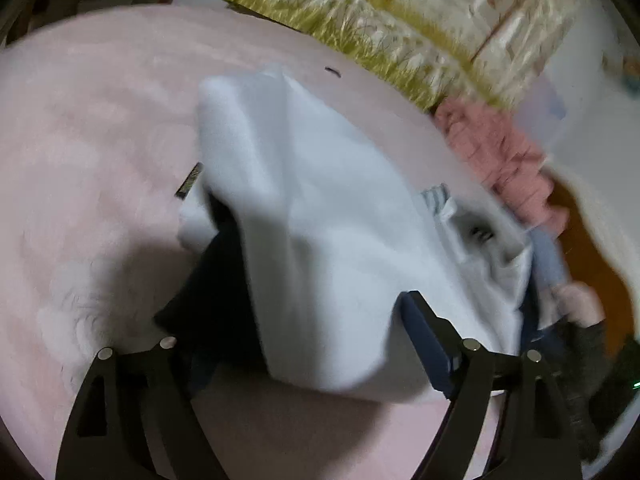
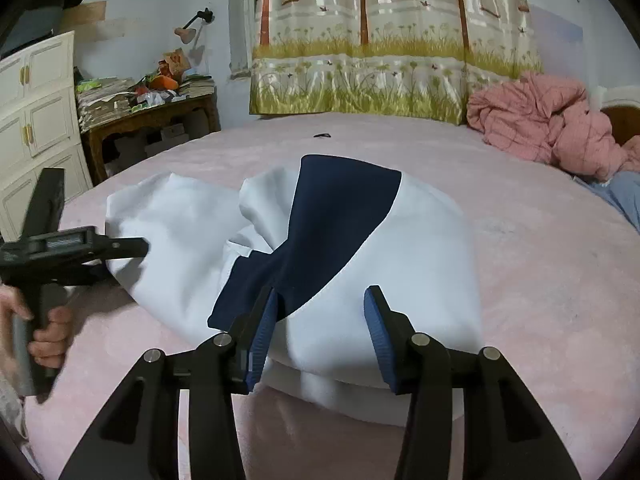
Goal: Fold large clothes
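Observation:
A large white garment (image 2: 408,240) with a navy panel (image 2: 340,208) lies bunched on the pink bedsheet (image 2: 540,260). My right gripper (image 2: 323,292) stands open just over its near edge, blue pads apart, cloth below and between them but not pinched. My left gripper (image 2: 132,248), held by a hand (image 2: 52,332), meets the garment's left edge. In the left wrist view the white cloth (image 1: 320,200) drapes across the wide open left gripper (image 1: 300,312). One blue pad (image 1: 424,340) shows, while the other finger is hidden behind dark fabric (image 1: 216,280).
A crumpled pink quilt (image 2: 540,120) and a pale blue cloth (image 2: 624,196) lie at the bed's right. A printed curtain (image 2: 380,40) hangs behind. A cluttered wooden desk (image 2: 152,120) and a white cabinet (image 2: 36,100) stand left. A small dark item (image 2: 322,135) rests on the sheet.

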